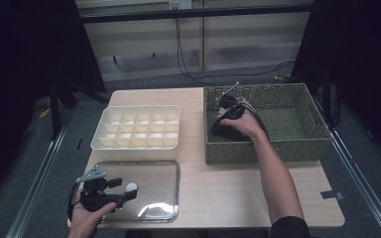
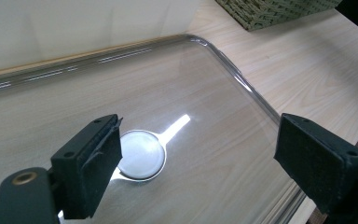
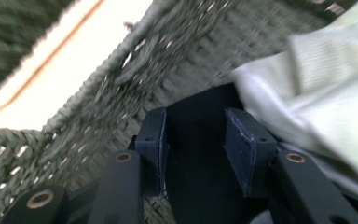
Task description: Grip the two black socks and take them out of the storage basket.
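My left gripper (image 1: 121, 192) hovers low over the left part of a clear glossy tray (image 1: 163, 171) at the table's front left. In the left gripper view its jaws stand wide apart, so the left gripper (image 2: 200, 149) is open with nothing between them, and a bright round reflection (image 2: 142, 154) lies on the clear tray (image 2: 242, 79). My right gripper (image 1: 225, 118) reaches down into the left end of a woven olive basket (image 1: 278, 148). There my right gripper (image 3: 193, 140) is shut on a dark cloth (image 3: 196, 112), with a pale green cloth (image 3: 317, 107) beside it.
A white box with several small compartments (image 1: 139, 130) stands behind the clear tray, left of the basket. The basket wall (image 3: 121, 79) rises close in front of the right gripper. Bare wooden tabletop (image 1: 228, 191) lies between tray and right forearm.
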Motion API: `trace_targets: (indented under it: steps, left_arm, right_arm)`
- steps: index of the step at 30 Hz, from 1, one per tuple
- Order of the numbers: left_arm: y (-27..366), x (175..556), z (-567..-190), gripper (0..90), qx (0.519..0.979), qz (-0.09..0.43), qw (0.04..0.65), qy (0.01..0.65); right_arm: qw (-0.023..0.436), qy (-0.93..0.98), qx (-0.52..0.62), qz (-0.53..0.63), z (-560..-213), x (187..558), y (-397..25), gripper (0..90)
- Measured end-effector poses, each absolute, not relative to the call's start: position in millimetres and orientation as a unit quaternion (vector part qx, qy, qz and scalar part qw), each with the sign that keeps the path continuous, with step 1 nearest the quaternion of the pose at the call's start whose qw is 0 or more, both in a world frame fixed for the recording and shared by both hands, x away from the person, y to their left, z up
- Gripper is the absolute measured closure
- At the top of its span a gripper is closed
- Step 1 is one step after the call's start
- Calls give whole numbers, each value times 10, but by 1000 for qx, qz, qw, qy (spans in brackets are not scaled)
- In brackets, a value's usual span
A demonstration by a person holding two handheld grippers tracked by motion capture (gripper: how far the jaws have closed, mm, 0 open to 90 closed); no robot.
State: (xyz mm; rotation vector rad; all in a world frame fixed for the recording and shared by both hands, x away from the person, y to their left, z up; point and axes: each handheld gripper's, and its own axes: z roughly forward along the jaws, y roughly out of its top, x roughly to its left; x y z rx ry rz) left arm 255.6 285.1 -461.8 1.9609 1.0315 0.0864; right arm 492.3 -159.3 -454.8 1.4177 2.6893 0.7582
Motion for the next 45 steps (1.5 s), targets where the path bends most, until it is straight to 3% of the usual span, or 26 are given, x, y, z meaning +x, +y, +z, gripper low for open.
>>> trace_targets:
  steps: [2,5,7,24,45]
  left_arm:
    - [2850,2558,-4620,143,792,36,445,416]
    - [2848,2558,-4620,143,793,34,445,415]
    - [2845,2556,-4622,143,793,34,445,416]
    - [2840,2540,-4614,140,791,41,448,415]
    - [2775,2529,-4611,136,797,40,447,404]
  right_arm:
    - [5,865,448,225,-4582,4925,-1564,635]
    - [-8,870,444,212,-4599,4929,-1549,827]
    - [-10,870,443,216,-4596,4932,-1553,874]
    - [28,795,471,380,-4186,4737,-1904,883]
    - [58,746,463,476,-3734,4461,-2164,883]
